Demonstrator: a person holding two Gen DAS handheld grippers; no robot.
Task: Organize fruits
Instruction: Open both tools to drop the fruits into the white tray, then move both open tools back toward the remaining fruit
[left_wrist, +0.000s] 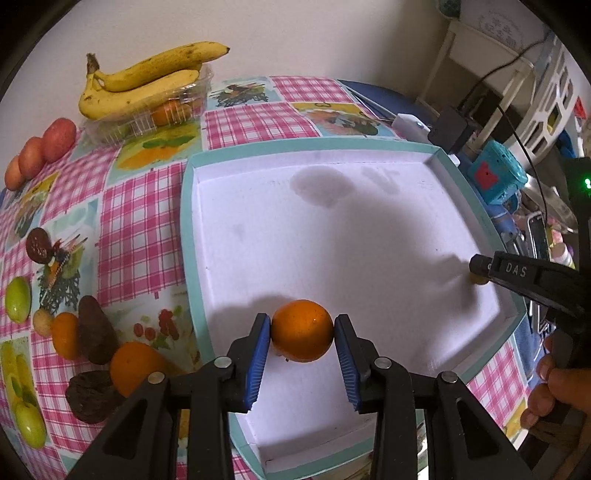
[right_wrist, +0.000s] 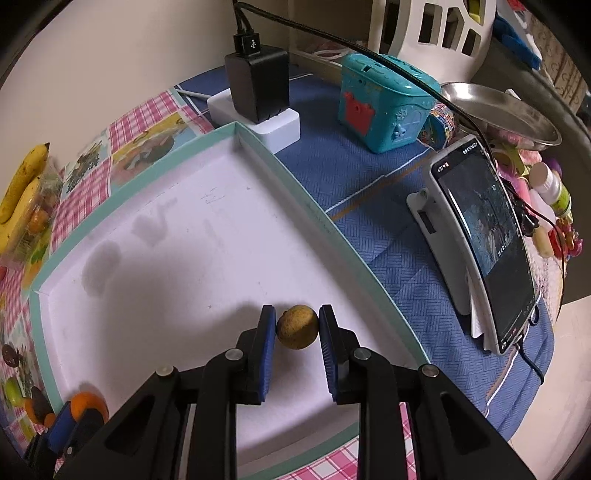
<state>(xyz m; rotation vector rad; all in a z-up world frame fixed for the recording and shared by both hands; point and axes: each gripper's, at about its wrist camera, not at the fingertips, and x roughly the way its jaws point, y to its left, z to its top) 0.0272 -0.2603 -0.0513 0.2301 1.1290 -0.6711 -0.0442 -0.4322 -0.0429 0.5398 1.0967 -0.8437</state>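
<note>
A shallow white tray with a teal rim (left_wrist: 186, 221) (right_wrist: 280, 166) lies on the checked tablecloth. My left gripper (left_wrist: 303, 334) is shut on an orange (left_wrist: 302, 330) low over the tray's near left part. My right gripper (right_wrist: 297, 325) is shut on a small brownish-yellow round fruit (right_wrist: 297, 326) just above the tray floor near its right wall. In the left wrist view the right gripper's tip (left_wrist: 480, 266) shows at the tray's right side with that fruit (left_wrist: 479, 278) partly hidden behind it. The left gripper and its orange (right_wrist: 88, 404) appear at the right wrist view's lower left.
Left of the tray lie oranges (left_wrist: 135, 365), dark avocados (left_wrist: 94, 336), green fruits (left_wrist: 16, 297) and red apples (left_wrist: 57, 138). Bananas (left_wrist: 147, 79) rest on a clear plastic box (left_wrist: 147, 114). Right of the tray stand a charger (right_wrist: 258, 85), a teal toy box (right_wrist: 384, 99) and a phone (right_wrist: 487, 243).
</note>
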